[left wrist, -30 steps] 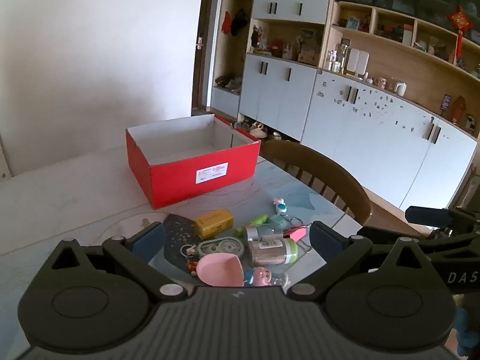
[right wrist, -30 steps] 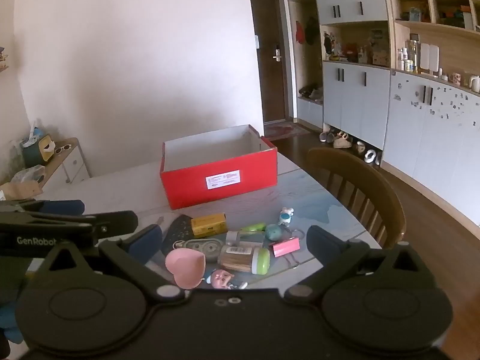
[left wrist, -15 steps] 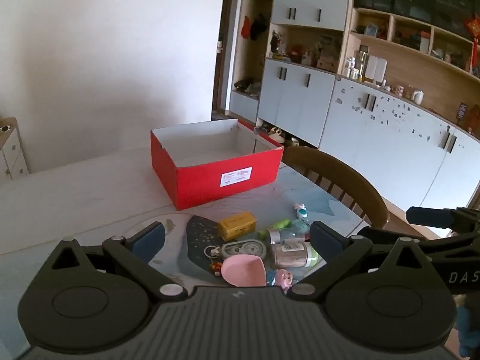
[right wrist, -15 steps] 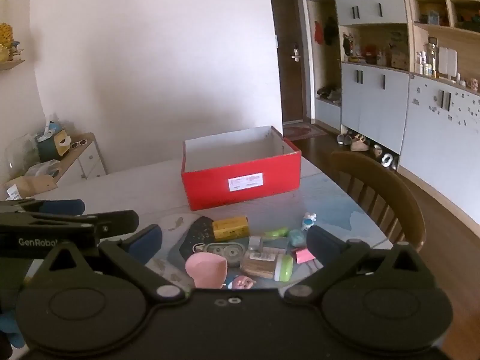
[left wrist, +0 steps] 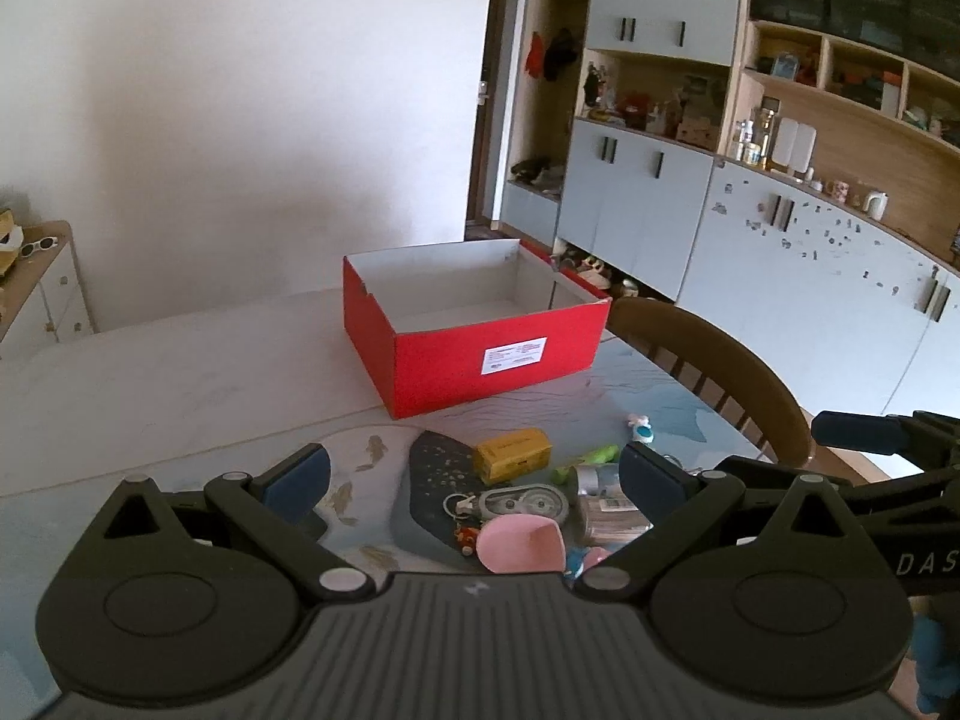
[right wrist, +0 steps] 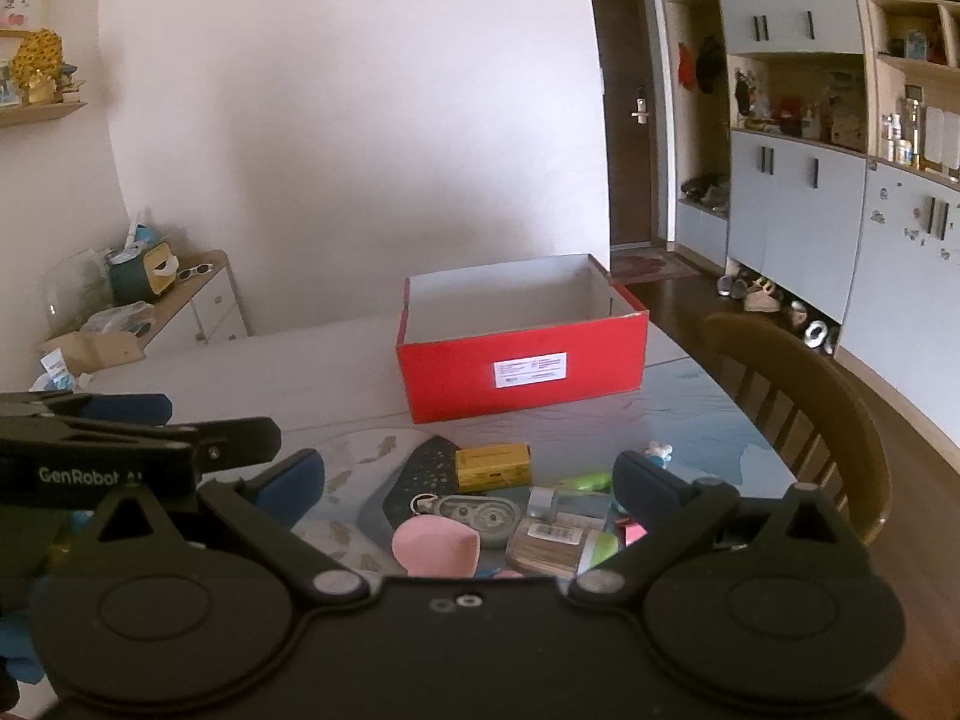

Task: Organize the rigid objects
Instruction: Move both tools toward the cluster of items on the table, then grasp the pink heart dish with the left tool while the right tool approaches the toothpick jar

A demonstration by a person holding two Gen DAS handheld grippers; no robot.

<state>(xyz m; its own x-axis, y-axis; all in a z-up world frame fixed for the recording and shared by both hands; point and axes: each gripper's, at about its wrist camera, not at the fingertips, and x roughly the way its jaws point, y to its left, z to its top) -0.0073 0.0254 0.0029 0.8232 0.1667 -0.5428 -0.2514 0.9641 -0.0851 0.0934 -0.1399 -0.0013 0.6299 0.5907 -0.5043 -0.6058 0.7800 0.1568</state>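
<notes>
The table (left wrist: 150,372) carries everything here, with a wooden chair (left wrist: 720,372) drawn up at its right edge. Toward its far side stands the open red cardboard box (left wrist: 480,354), white inside and showing nothing in the part of its floor that is visible; it is probably the container for the clutter. Nearer lies a dark speckled mat (left wrist: 429,480), and on and beside it a tight pile of small rigid things: a yellow carton (left wrist: 513,455), a grey correction-tape dispenser (left wrist: 528,503) just in front of it, a pink scoop-shaped cup (left wrist: 521,543), a labelled jar with a green cap (right wrist: 555,546) lying on its side, a lime-green piece (left wrist: 585,456) and a tiny white-and-blue figure (left wrist: 641,426) set a little apart. The left gripper (left wrist: 474,474) hangs above the pile with its jaws spread wide and nothing between them; the right gripper (right wrist: 468,477) is likewise spread and empty beside it. No item appears to be in the box yet, so the step in hand is choosing a first pick. The yellow carton looks the soundest choice: flat parallel sides, standing clear at the back of the pile. Descend square to its short axis, close only once both pads bracket it, and lift straight up so the neighbouring dispenser is not dragged along.
</notes>
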